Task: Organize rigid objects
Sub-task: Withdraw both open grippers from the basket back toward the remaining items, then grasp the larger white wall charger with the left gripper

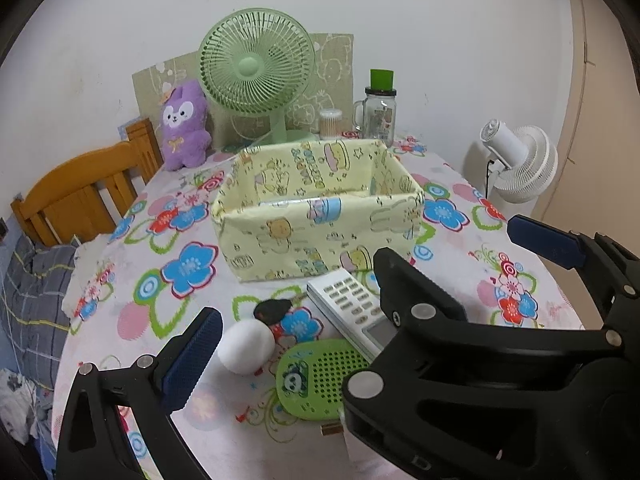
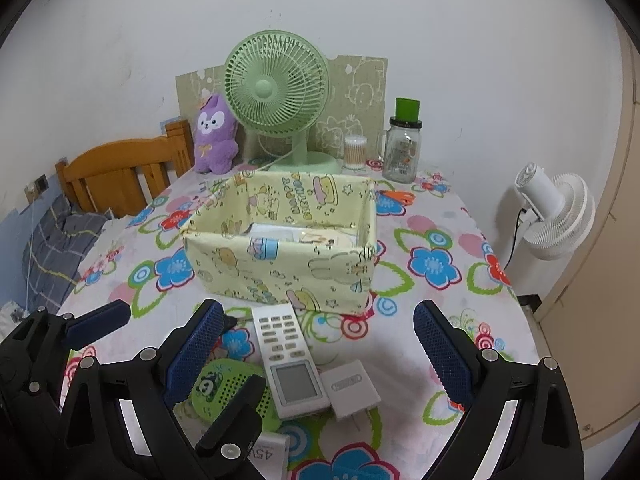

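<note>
A yellow cartoon-print fabric box [image 1: 320,208] [image 2: 288,248] stands mid-table with some white items inside. In front of it lie a white remote [image 1: 352,312] [image 2: 286,360], a green perforated oval case with a panda [image 1: 320,380] [image 2: 228,390], a white ball [image 1: 246,346], a black car key [image 1: 272,310] and a white plug adapter [image 2: 350,390]. My left gripper [image 1: 360,320] is open above these items. My right gripper [image 2: 320,360] is open and empty over the remote and adapter. The right gripper's body also shows in the left wrist view [image 1: 500,360].
A green desk fan [image 1: 256,68] [image 2: 276,88], purple plush [image 1: 184,124] [image 2: 214,140], cotton-swab jar [image 2: 355,152] and glass jar with green lid [image 1: 380,108] [image 2: 404,144] stand at the back. Orange scissors [image 2: 400,196] lie behind the box. A wooden chair [image 1: 80,196] stands left, a white fan [image 2: 556,212] right.
</note>
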Demonstrator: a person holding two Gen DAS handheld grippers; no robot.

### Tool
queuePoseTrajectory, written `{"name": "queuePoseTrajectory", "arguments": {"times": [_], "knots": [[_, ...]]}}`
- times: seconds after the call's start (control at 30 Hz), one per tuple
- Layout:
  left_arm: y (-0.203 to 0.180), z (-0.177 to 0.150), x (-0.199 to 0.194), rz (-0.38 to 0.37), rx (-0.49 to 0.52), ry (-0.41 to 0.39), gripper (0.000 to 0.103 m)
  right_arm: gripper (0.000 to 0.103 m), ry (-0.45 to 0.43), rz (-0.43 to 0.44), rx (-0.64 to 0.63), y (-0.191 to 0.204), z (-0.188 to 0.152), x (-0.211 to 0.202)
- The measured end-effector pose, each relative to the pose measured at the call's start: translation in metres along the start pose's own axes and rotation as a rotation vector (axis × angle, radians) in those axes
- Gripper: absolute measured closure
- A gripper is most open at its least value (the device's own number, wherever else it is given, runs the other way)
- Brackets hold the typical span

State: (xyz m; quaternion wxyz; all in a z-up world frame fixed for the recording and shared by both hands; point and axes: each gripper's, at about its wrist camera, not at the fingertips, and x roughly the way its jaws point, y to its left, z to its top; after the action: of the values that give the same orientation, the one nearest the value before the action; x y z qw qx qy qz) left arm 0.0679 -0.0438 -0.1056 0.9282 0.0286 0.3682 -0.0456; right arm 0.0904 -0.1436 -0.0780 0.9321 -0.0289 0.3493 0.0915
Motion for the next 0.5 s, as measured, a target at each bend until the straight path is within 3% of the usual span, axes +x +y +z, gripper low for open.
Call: {"name": "queuePoseTrajectory", "arguments": {"times": [0.5], "knots": [[-0.015,-0.035,0.015,-0.007,-0.018,0.029,0.000,0.006,-0.002,-0.028,0.001,-0.012,-0.037,0.007]]}}
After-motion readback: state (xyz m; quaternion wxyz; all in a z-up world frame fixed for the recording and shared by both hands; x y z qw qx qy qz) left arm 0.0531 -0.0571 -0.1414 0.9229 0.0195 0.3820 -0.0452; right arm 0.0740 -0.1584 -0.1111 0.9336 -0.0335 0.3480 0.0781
